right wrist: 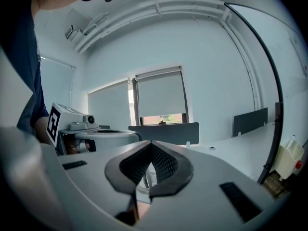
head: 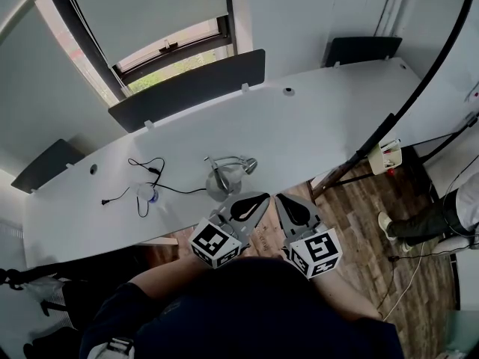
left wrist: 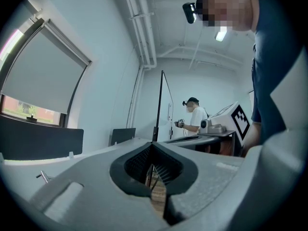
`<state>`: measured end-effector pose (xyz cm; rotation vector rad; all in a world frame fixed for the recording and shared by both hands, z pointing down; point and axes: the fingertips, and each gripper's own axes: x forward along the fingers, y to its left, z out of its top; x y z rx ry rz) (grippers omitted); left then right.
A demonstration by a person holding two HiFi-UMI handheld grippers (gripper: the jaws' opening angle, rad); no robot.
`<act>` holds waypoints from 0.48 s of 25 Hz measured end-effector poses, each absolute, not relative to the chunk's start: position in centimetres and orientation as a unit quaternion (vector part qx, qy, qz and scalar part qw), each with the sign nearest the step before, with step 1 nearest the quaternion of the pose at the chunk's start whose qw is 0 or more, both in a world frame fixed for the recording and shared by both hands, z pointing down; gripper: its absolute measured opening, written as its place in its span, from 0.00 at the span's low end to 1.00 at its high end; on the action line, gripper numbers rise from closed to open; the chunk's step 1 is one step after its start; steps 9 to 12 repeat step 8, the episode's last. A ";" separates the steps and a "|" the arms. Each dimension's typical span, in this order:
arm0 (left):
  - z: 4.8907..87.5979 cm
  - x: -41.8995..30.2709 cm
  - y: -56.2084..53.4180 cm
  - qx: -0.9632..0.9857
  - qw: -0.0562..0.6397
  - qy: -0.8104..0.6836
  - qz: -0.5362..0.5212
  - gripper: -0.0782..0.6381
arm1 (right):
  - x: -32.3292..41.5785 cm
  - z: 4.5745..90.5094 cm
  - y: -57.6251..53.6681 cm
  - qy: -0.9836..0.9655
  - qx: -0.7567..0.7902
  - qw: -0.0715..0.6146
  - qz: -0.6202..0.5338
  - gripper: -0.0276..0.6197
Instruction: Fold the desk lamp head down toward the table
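Two grippers, the left and the right, sit side by side with jaws pressed together on nothing, just short of the lamp and not touching it. The one silver lamp stands on its round base near the front edge of the long white table, its arm raised and its head held above the tabletop. Left of the lamp, one black cable loops over the table. Beyond the lamp, three dark panels line the far edge. Right of the lamp, one black pole arcs upward, with a second person's legs past it.
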<state>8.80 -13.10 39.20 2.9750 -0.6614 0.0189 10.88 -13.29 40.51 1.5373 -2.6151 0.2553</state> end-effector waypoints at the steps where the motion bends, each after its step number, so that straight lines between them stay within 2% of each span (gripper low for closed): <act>1: 39.2 8.7 -13.1 0.975 0.047 -0.217 0.006 0.12 | 10.8 40.5 -13.3 -0.858 0.504 0.049 0.083 0.06; 12: 39.3 8.4 -13.0 0.974 0.050 -0.219 0.006 0.12 | 10.1 40.7 -13.1 -0.860 0.501 0.050 0.084 0.06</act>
